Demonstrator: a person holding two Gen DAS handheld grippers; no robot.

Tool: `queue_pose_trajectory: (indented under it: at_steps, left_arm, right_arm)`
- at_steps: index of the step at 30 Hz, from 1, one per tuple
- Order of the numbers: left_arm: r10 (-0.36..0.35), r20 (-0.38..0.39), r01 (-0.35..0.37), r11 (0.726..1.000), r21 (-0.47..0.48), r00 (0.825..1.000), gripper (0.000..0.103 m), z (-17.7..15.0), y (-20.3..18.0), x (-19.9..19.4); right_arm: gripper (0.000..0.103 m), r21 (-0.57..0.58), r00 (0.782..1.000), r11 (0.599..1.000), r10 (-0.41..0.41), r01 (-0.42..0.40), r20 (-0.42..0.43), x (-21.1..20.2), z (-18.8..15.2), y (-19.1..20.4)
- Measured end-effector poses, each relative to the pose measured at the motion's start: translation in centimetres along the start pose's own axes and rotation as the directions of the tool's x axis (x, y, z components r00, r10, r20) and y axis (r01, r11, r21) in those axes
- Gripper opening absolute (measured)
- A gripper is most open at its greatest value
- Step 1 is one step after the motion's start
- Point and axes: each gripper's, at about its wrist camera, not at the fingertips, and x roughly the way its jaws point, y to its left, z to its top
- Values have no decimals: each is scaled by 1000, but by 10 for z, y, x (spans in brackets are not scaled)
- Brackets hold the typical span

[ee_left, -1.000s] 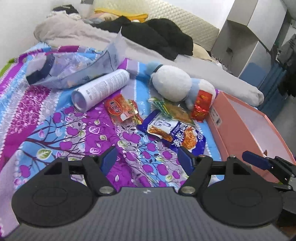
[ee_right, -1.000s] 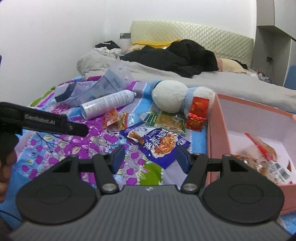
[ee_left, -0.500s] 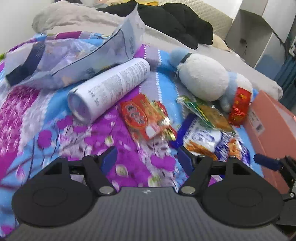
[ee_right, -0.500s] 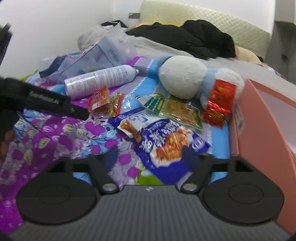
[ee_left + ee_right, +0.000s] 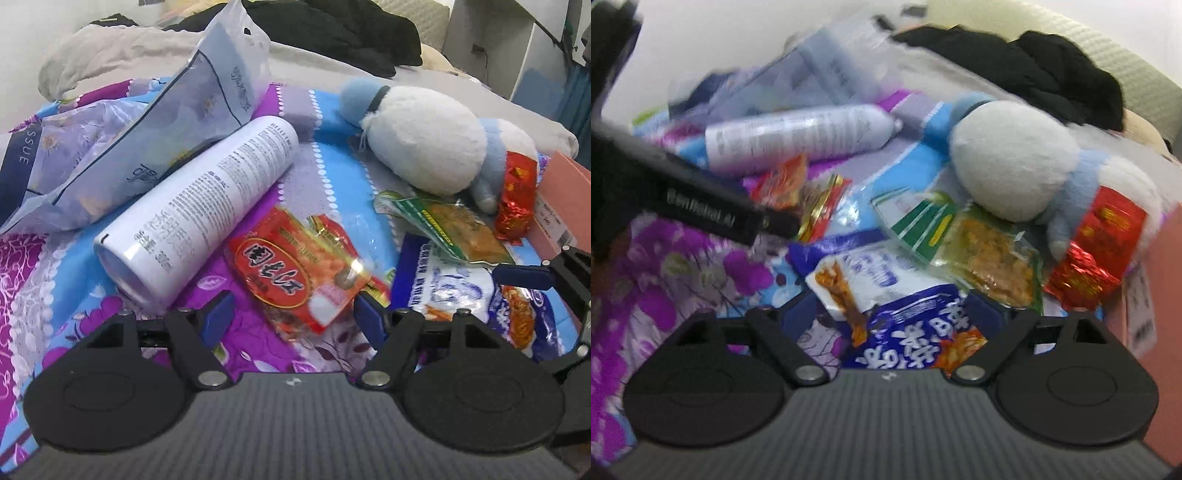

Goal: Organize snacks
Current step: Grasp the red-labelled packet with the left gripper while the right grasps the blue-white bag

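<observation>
Several snack packets lie on a purple flowered bedspread. My left gripper (image 5: 293, 317) is open, its blue fingertips either side of the near corner of a red snack packet (image 5: 295, 273) without touching it. My right gripper (image 5: 890, 314) hangs low over a blue and white snack bag (image 5: 886, 295). Its jaws are opening, with the bag between them and the pads not pressing it. A clear green-topped packet (image 5: 979, 247) and a red foil packet (image 5: 1097, 251) lie to the right. The right gripper's blue fingertip (image 5: 521, 277) shows at the edge of the left wrist view.
A white spray can (image 5: 207, 206) lies just left of the red packet, with a tissue pack (image 5: 147, 122) behind it. A white and blue plush toy (image 5: 424, 147) rests behind the snacks. A pink box (image 5: 561, 199) stands at the right. Dark clothes are piled at the back.
Both grippers have moved forward and down, close over the snacks. The right gripper's jaws have spread wider. The pink box has slid almost out of the right wrist view.
</observation>
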Motion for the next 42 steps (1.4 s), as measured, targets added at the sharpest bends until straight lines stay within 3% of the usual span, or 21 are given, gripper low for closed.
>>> queue_pose_trajectory:
  at_steps: [4,6,7,16,26,31,42]
  left_arm:
    - [13,19,-13,1000,11,1000,61,0,2,2]
    - [10,22,-10,1000,6,1000,58,0,3,1]
    - [7,22,-7,1000,4,1000,58,-1,3,0]
    - [-15,27,16,999,-35,1000,55,-11,2,-33]
    - [-19,8,20,996,-82,1000,54,-50,-6,-100]
    - [-38,5,38,994,-100,999,46,-69,-12,-133]
    - [-65,-31,64,997,-33,997,40,-116,-39,-179]
  right_arm:
    - [95,-54,1000,998,-9,8,-20,9,-2,8]
    - [82,-49,1000,999,-20,19,-24,8,-2,7]
    - [70,-58,999,997,-46,44,-24,6,-1,8]
    - [40,-106,996,991,-85,82,-31,-21,-3,20]
    - [39,-107,995,990,-92,88,-30,-79,-27,41]
    - [39,-84,994,992,-100,97,-31,-113,-43,48]
    - [39,-37,992,993,-112,110,-55,-174,-91,67]
